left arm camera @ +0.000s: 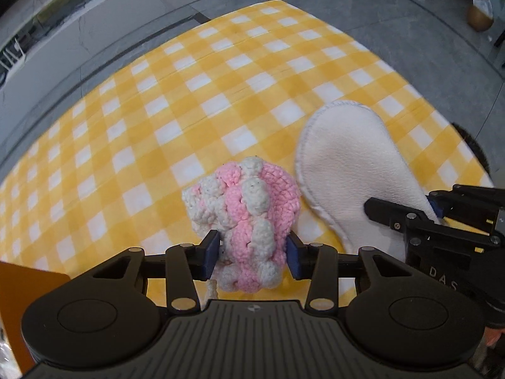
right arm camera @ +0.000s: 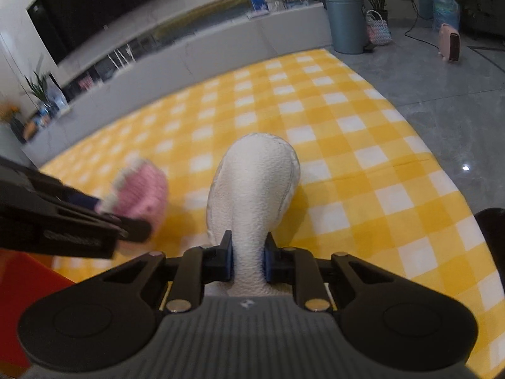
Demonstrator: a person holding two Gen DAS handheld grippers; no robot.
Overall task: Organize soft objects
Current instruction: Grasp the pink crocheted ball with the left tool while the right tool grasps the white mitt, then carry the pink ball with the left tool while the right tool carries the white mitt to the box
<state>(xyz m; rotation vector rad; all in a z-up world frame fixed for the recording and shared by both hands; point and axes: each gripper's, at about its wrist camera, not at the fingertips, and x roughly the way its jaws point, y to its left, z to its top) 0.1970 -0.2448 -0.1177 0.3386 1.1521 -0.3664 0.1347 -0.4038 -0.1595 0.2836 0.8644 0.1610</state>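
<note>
Yellow checked blanket (left arm camera: 221, 94) on floor. Left gripper (left arm camera: 252, 249) jaws half-closed on light, squashy crochet piece (left arm camera: 246, 208); right gripper (right arm camera: 247, 259) pinches limp white fleece pad (right arm camera: 252, 183) by its near end. Both probably lifted clear.

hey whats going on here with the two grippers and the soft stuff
A person is working two hand-held grippers over a yellow checked blanket. The left gripper is shut on a pink and white crochet toy. The right gripper pinches one end of a white fleece pad, which sticks out ahead of its fingers.
</note>
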